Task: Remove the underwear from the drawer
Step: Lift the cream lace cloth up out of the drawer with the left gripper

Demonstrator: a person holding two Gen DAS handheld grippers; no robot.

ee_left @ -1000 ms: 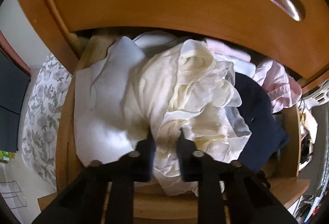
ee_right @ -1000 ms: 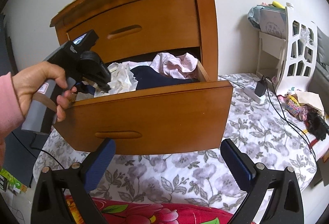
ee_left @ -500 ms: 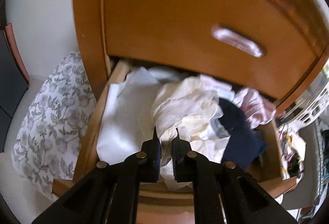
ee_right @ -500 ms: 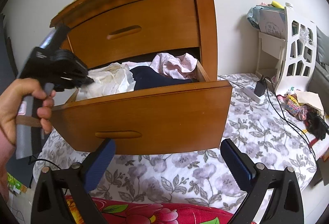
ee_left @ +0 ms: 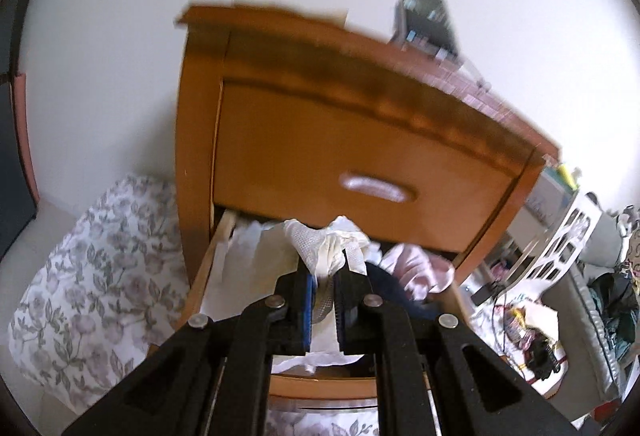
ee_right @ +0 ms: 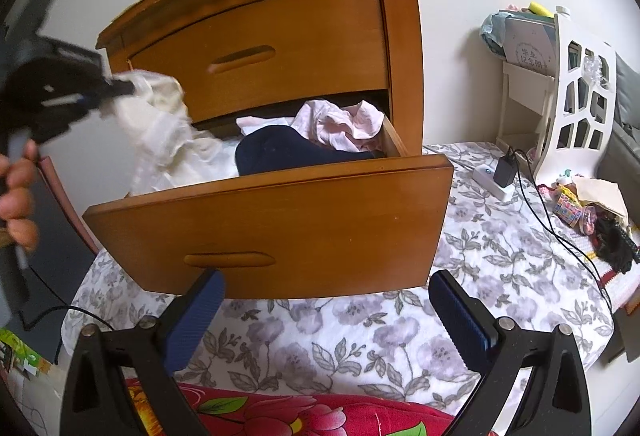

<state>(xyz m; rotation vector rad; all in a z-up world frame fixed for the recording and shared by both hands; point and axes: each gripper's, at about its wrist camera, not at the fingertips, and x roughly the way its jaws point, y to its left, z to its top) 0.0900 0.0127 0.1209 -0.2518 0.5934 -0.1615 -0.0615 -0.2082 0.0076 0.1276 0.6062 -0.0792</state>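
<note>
The left gripper (ee_left: 323,290) is being held up at the left side, its two fingers (ee_left: 298,310) pressing close together with only a thin gap between them, and a bunch of cream cloth (ee_left: 330,246) is being pinched in that gap. In the right wrist view the same tool (ee_right: 120,89) is pointing to the right, roughly level, and looking blurred. A hand (ee_right: 18,200) is wrapping its fingers around the grip at the frame's left edge. The right gripper (ee_right: 326,320) is hanging low in front, its jaws standing wide apart with the blue ribbed pads (ee_right: 195,320) facing each other and nothing between them.
</note>
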